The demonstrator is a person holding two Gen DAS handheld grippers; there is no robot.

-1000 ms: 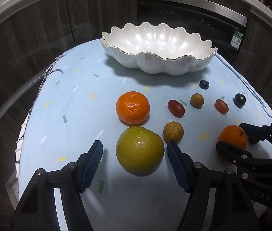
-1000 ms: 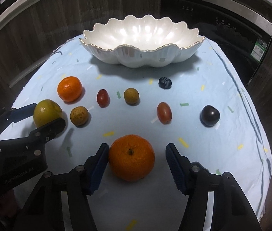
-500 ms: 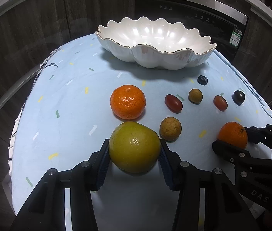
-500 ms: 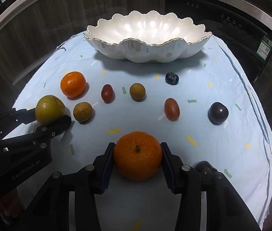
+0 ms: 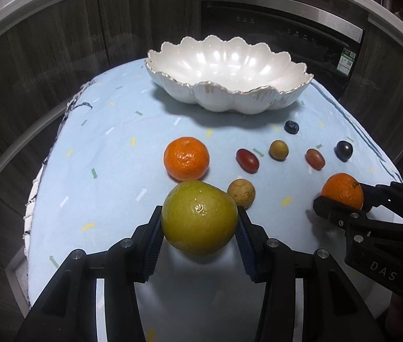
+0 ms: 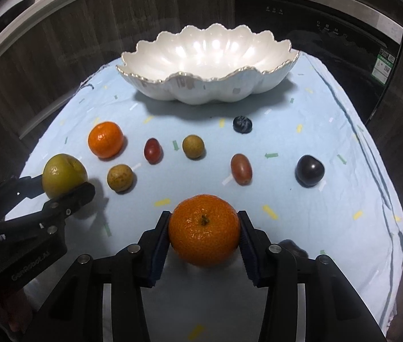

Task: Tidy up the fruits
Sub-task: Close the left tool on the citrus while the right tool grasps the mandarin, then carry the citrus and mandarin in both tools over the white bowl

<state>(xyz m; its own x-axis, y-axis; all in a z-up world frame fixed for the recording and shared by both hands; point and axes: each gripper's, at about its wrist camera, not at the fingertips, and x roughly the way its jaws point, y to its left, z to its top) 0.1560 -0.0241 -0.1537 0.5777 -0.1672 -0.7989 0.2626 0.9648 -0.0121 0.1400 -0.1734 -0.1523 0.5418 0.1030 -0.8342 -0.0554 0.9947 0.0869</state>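
My left gripper is shut on a large yellow-green citrus and holds it a little above the blue cloth; it also shows in the right wrist view. My right gripper is shut on an orange mandarin, seen too in the left wrist view. A white scalloped bowl stands empty at the back. A second mandarin, two brown longans, two red grape tomatoes, a blueberry and a dark plum lie on the cloth.
The round table carries a light blue cloth with small coloured marks. Dark wood cabinets and a black oven stand behind it. The cloth's edge drops off at the left and right.
Both grippers closed from open onto their fruit, the left on the yellow-green citrus and the right on the mandarin. Both have since lifted slightly, and the bowl looks farther off.
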